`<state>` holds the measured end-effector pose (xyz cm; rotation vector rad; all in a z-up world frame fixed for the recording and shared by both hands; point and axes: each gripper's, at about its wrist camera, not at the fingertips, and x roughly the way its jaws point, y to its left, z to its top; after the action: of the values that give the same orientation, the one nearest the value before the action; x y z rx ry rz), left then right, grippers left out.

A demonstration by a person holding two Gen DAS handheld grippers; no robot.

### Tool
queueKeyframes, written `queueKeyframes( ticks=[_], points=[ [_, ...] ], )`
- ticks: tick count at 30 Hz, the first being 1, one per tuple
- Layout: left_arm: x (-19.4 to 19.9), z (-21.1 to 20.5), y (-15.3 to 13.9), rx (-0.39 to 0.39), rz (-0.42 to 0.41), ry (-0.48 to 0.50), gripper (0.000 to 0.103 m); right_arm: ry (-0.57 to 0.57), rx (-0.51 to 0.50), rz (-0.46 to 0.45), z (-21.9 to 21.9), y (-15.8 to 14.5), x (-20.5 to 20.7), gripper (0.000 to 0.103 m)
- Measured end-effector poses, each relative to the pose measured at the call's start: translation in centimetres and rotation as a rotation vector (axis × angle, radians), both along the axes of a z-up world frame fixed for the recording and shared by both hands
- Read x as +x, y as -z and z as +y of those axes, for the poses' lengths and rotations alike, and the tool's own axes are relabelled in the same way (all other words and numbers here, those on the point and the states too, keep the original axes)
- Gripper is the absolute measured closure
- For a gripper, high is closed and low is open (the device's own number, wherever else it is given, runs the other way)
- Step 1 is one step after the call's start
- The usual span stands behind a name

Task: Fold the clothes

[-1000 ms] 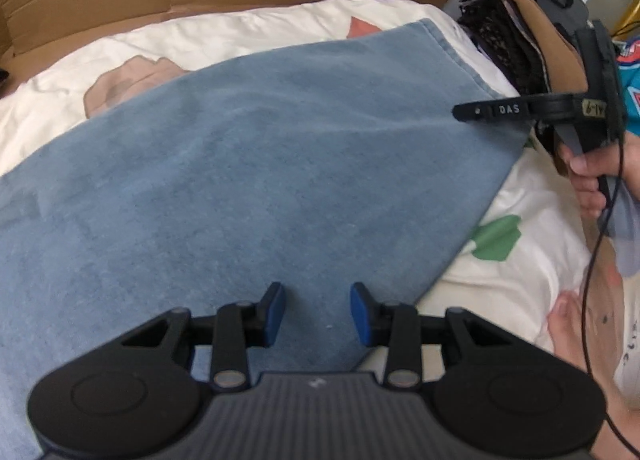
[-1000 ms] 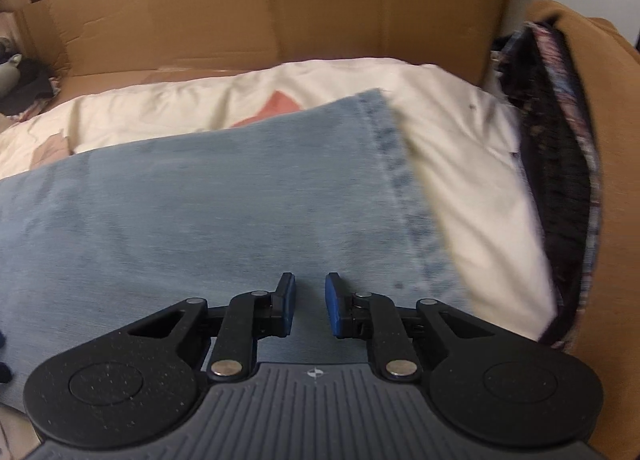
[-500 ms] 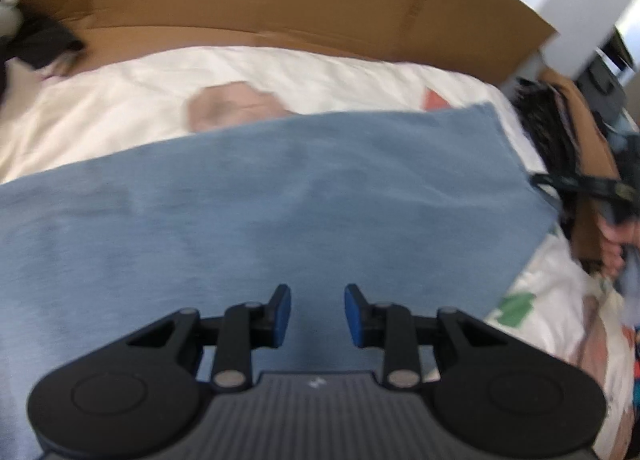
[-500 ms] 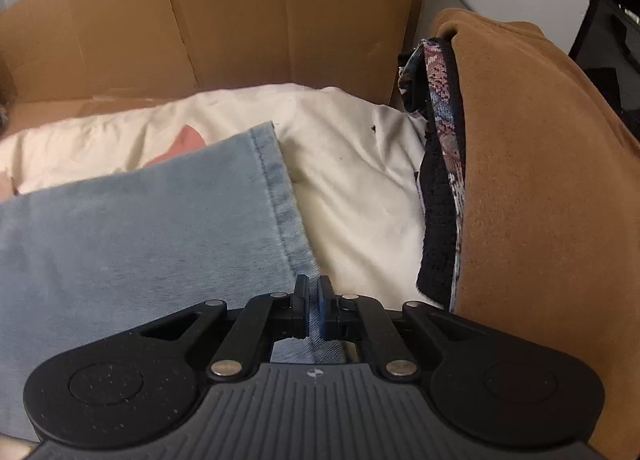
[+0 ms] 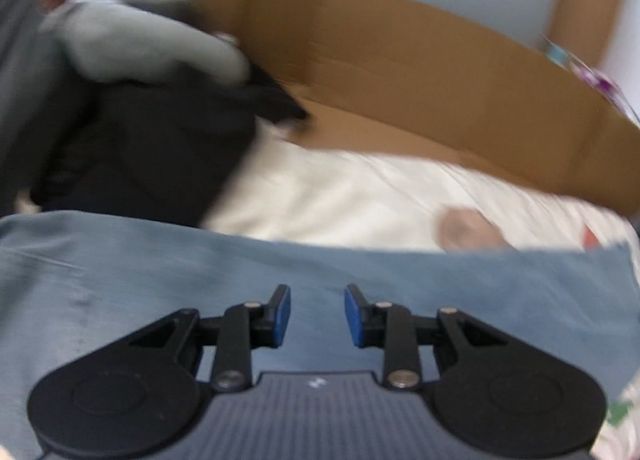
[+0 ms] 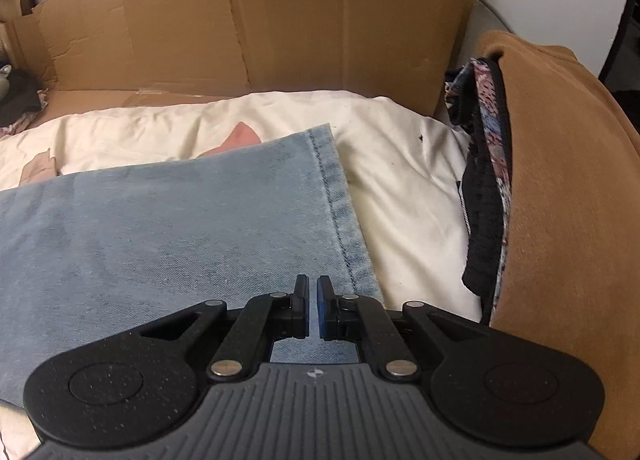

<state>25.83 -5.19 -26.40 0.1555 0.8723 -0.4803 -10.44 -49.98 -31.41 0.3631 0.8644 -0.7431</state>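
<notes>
Beside jeans (image 6: 160,227) hem, sheet (image 6: 400,187) bare

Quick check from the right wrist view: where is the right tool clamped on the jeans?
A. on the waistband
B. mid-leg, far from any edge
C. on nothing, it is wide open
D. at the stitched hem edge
D: the right tool is pinched nearly shut on the jeans right beside the stitched hem.
</notes>
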Motion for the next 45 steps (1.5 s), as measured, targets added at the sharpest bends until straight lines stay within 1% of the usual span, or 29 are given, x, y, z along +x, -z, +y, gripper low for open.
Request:
queueKeyframes(
  ticks=[3,5,9,11,14,16,19,22,24,26,28,30,33,35,37,42,45],
  points=[
    [1.2,3.1,-0.4,0.05,-0.063,-0.113,0.071,0.03,0.039,-0.022,-0.2,-0.2,-0.2,0.098],
    [2.1,5.6,-0.5,0.089,-0.087,-0.195,0.07,0.044,0.059,-0.034,-0.2,-0.2,-0.4,0.098],
    [4.0,10.8,-0.4,0.179,-0.136,-0.333,0.07,0.024,0.061,-0.008,0.5,0.1,-0.6,0.098],
    [5.1,13.5,-0.3,0.228,-0.123,-0.387,0.07,0.016,0.063,0.01,0.8,0.4,-0.7,0.098],
    [6.6,17.7,-0.3,0.231,-0.093,-0.51,0.07,0.031,0.081,0.024,0.7,0.8,-1.1,0.098],
    [7.6,19.5,0.0,0.219,-0.064,-0.553,0.07,0.038,0.091,0.026,0.7,1.0,-1.3,0.098],
    [9.2,20.9,1.5,0.224,0.014,-0.552,0.067,0.033,0.098,0.039,1.0,1.2,-1.4,0.098],
    [10.5,22.0,2.9,0.236,0.052,-0.557,0.067,0.029,0.102,0.044,1.2,1.4,-1.6,0.098],
    [11.5,22.4,3.7,0.232,0.07,-0.553,0.067,0.024,0.102,0.049,1.3,1.5,-1.7,0.098],
    [12.6,22.5,4.5,0.245,0.079,-0.54,0.067,0.019,0.103,0.052,1.4,1.7,-1.8,0.097],
    [13.3,22.3,5.0,0.269,0.071,-0.516,0.066,0.015,0.102,0.055,1.4,1.7,-1.8,0.097],
    [13.6,21.9,5.2,0.289,0.062,-0.513,0.066,0.012,0.1,0.057,1.4,1.7,-1.8,0.097],
    [13.0,21.6,4.5,0.301,0.053,-0.522,0.068,0.013,0.1,0.05,1.5,1.8,-2.0,0.095],
    [12.3,21.5,3.5,0.283,0.045,-0.514,0.072,0.014,0.104,0.045,1.5,1.8,-2.2,0.094],
    [11.6,21.5,2.5,0.265,0.031,-0.503,0.072,0.02,0.113,0.039,1.3,1.6,-2.4,0.094],
    [10.2,21.7,-0.8,0.21,-0.076,-0.504,0.074,0.021,0.113,0.043,1.2,1.2,-2.9,0.094],
    [10.6,21.4,-1.2,0.212,-0.088,-0.483,0.074,0.019,0.108,0.046,1.6,0.7,-3.5,0.094]
  ],
)
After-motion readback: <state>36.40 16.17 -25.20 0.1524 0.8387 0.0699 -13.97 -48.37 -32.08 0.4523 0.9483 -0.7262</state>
